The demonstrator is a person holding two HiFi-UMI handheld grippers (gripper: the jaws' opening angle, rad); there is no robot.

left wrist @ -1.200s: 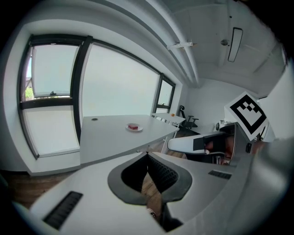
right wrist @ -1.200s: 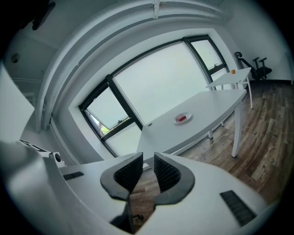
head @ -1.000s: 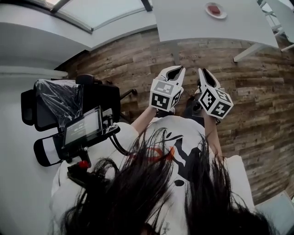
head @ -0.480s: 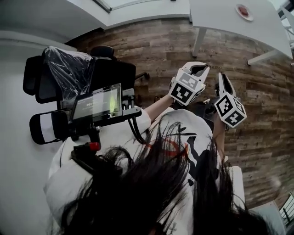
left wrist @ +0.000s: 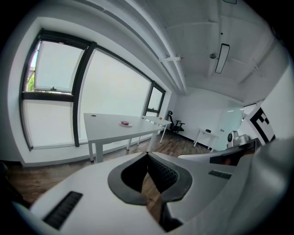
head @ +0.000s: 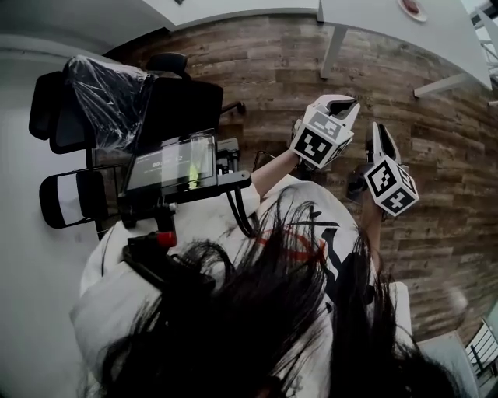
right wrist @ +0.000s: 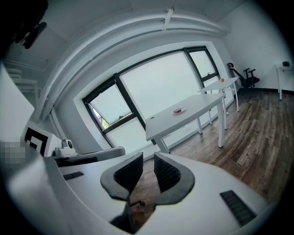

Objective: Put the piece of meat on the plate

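A small white plate [head: 410, 7] carrying a red piece of meat [head: 410, 11] sits on the white table [head: 373, 27] at the top edge of the head view, well ahead of both grippers. The left gripper view shows the plate [left wrist: 125, 123] far off on that table [left wrist: 110, 126], and the right gripper view shows the plate [right wrist: 178, 111] too. A person holds both grippers in front of the chest, above the wooden floor. My left gripper [head: 345, 102] is shut and empty, its jaw tips touching. My right gripper [head: 379, 129] holds nothing, its jaws close together.
A black office chair [head: 109, 85] wrapped in plastic stands at the left, beside a small screen [head: 167, 165] on a mount. A second white table [right wrist: 220, 83] and another office chair [right wrist: 248, 73] stand further back. Large windows [right wrist: 161, 85] line the wall behind the tables.
The head view has swung: table and plate slid to the top right edge and the chair came further into view. Both grippers stay shut in front of the chest.
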